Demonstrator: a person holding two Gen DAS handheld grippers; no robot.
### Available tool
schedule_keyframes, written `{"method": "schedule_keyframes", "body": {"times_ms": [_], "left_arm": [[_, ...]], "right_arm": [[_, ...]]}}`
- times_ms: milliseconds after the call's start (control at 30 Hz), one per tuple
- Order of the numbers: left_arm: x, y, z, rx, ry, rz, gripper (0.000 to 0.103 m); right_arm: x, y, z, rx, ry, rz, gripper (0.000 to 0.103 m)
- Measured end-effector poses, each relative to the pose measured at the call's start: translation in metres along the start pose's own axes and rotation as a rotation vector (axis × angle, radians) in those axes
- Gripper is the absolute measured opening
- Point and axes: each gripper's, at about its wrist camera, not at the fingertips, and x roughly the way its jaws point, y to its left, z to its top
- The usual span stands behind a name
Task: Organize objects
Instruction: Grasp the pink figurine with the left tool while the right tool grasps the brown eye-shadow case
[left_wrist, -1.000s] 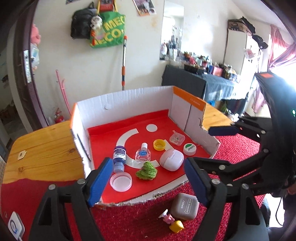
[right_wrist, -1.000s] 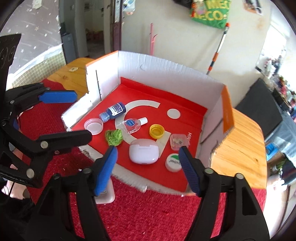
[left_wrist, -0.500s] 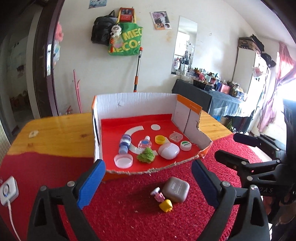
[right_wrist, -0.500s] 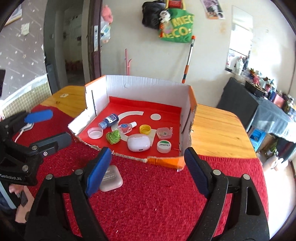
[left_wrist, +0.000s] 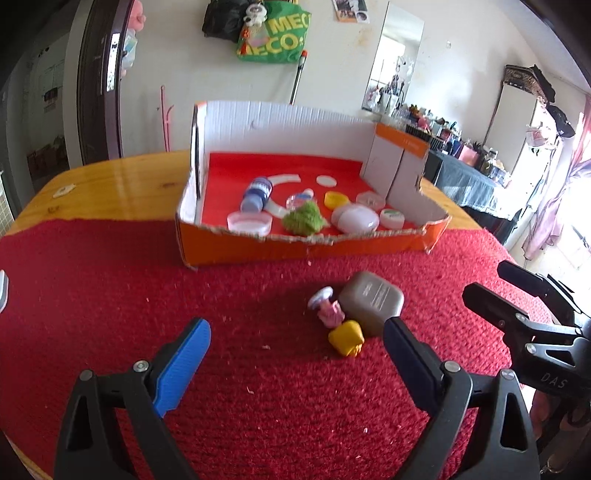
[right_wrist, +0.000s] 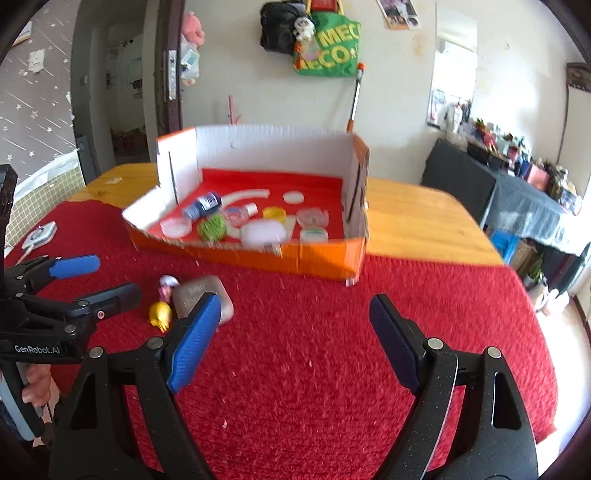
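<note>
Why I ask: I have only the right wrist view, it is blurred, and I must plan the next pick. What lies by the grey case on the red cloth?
Observer: The left wrist view shows the grey case whole, lying flat with printed white lettering facing up.
Operator: And the small bits beside it?
Observer: A pink figure with a pale round cap lies close against the case's left edge, and a yellow piece lies just in front of both.
Operator: Is the left gripper on them?
Observer: No. The left gripper is open with only red cloth between its fingers; the three things lie ahead, nearer its right finger.
</note>
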Motion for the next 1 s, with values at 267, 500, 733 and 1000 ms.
{"method": "schedule_keyframes", "body": {"times_ms": [267,500,733,1000], "left_arm": [[0.017,-0.002,-0.001,0.02,0.073,0.024,0.096],[0.025,0.003,0.002,0.033,0.115,0.051,0.096],[0.021,0.03,0.007,0.016,0.106,0.084,0.096],[0.02,0.044,0.013,0.049,0.103,0.088,0.096]], "right_arm": [[0.011,-0.009,-0.013,0.037,0.039,0.0,0.083],[0.016,-0.006,-0.009,0.022,0.049,0.021,0.083],[0.028,0.007,-0.004,0.003,0.088,0.104,0.083],[0.053,0.033,0.0,-0.053,0.164,0.175,0.083]]}}
